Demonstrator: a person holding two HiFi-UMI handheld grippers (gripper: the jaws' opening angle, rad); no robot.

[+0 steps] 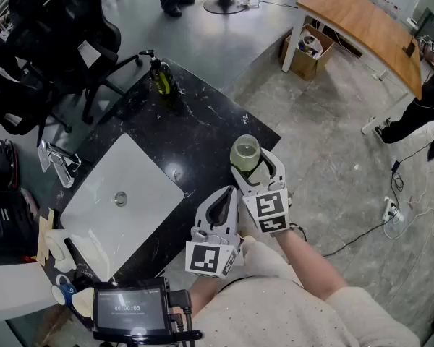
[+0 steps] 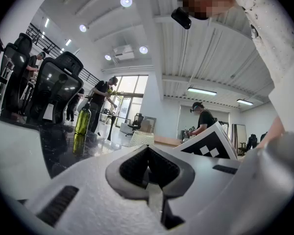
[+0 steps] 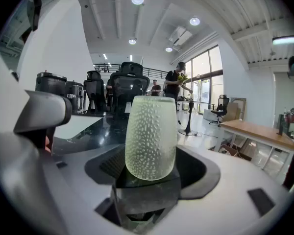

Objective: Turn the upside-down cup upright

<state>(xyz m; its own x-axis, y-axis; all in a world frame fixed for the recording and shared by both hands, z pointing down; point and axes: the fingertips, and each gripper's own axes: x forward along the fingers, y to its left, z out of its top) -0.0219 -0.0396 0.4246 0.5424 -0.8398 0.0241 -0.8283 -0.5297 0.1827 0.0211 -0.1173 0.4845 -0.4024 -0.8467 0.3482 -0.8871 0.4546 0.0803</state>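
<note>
Between the parted jaws of our right gripper (image 1: 258,169) we see the pale green dimpled cup (image 3: 151,136) standing mouth up on the black table (image 1: 202,121), with a gap at each pad (neither touches it). Just left of those jaws, our left gripper (image 1: 228,194) has its jaws pressed together, holding nothing.

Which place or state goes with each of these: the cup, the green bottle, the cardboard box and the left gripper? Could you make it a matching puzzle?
Things:
1 cup
2 green bottle
3 cardboard box
4 left gripper

Places or states:
A on the floor beside the wooden table
B jaws together, nothing between them
C between the jaws of the right gripper
D near the far corner of the black table

Pairs: 1-C, 2-D, 3-A, 4-B.
</note>
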